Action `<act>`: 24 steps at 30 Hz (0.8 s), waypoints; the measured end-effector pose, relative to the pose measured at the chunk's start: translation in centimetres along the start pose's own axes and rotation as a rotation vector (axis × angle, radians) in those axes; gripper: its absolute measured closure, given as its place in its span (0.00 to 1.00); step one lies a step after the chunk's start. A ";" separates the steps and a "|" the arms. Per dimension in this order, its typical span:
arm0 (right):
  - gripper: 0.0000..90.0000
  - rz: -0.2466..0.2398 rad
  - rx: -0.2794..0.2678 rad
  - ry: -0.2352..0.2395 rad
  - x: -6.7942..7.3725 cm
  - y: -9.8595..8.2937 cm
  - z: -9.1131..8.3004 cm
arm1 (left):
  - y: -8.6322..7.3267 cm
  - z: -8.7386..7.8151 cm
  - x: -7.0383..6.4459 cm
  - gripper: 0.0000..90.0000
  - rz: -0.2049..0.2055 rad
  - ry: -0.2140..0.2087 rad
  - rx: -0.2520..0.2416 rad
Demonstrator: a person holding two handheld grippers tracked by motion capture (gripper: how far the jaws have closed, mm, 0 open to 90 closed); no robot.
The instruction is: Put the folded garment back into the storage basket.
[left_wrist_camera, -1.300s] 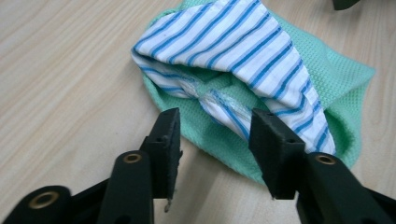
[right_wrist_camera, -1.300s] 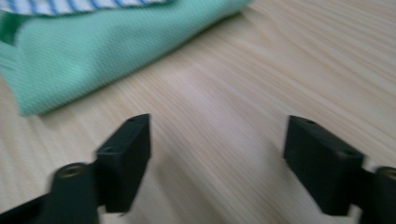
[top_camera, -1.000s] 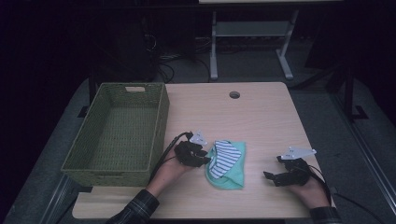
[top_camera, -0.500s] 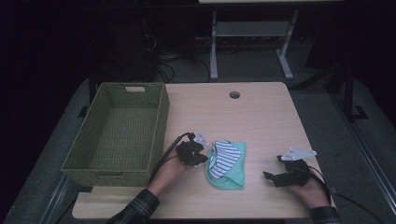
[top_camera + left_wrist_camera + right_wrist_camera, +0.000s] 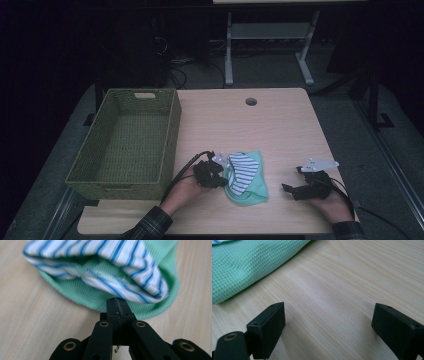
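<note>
We've got left claw (image 5: 117, 305) clenched at the green-and-striped cloth (image 5: 105, 277) edge; can't tell if pinching it. Right claw (image 5: 328, 322) released over bare counter (image 5: 342, 285).

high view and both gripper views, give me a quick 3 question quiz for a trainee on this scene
1. True or false: the left gripper has its jaws closed together at the edge of the folded cloth.
2. The right gripper is: A) shut on the cloth, B) open over bare table, C) inside the basket.
3. Fill in: the basket sits at the table's ____ side in the high view.

Key: 1 true; 2 B; 3 left.
</note>
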State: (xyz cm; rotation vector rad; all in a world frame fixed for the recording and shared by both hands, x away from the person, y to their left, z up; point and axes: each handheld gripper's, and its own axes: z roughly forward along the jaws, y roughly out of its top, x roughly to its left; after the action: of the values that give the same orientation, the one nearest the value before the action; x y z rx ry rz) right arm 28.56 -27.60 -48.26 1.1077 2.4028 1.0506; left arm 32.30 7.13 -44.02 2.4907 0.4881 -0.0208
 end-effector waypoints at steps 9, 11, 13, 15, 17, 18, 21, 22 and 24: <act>0.13 0.001 0.001 0.000 0.0 0.0 0.0 | 2.2 -1.6 1.2 0.72 0.077 0.033 0.002; 0.13 0.002 0.001 0.000 0.0 0.0 0.0 | 2.7 -1.9 1.5 0.69 0.073 0.036 -0.007; 0.13 0.002 0.001 0.000 0.0 0.0 0.0 | 3.1 -1.7 1.7 0.66 0.085 0.026 -0.001; 0.13 0.002 0.001 0.000 0.0 0.0 0.0 | 3.4 -1.4 1.8 0.63 0.125 0.027 0.029; 0.13 0.003 -0.001 0.000 0.0 0.0 0.0 | 3.6 -0.7 1.8 0.58 0.141 0.030 0.049; 0.13 0.003 0.000 0.000 0.0 0.0 0.0 | 3.7 -0.5 1.9 0.55 0.143 0.032 0.057; 0.13 0.003 0.000 0.001 0.0 0.0 0.0 | 3.8 0.1 1.9 0.50 0.156 0.013 0.084; 0.13 0.002 0.001 0.000 0.0 0.0 0.0 | 3.9 0.3 2.0 0.49 0.166 0.010 0.092; 0.13 0.003 0.001 0.000 0.0 0.0 0.0 | 3.9 0.6 2.0 0.46 0.167 0.003 0.093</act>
State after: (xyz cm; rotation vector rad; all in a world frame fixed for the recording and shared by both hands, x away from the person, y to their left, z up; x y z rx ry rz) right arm 28.56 -27.61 -48.24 1.1114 2.4029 1.0511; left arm 35.58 4.49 -42.61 2.6154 0.2855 0.0271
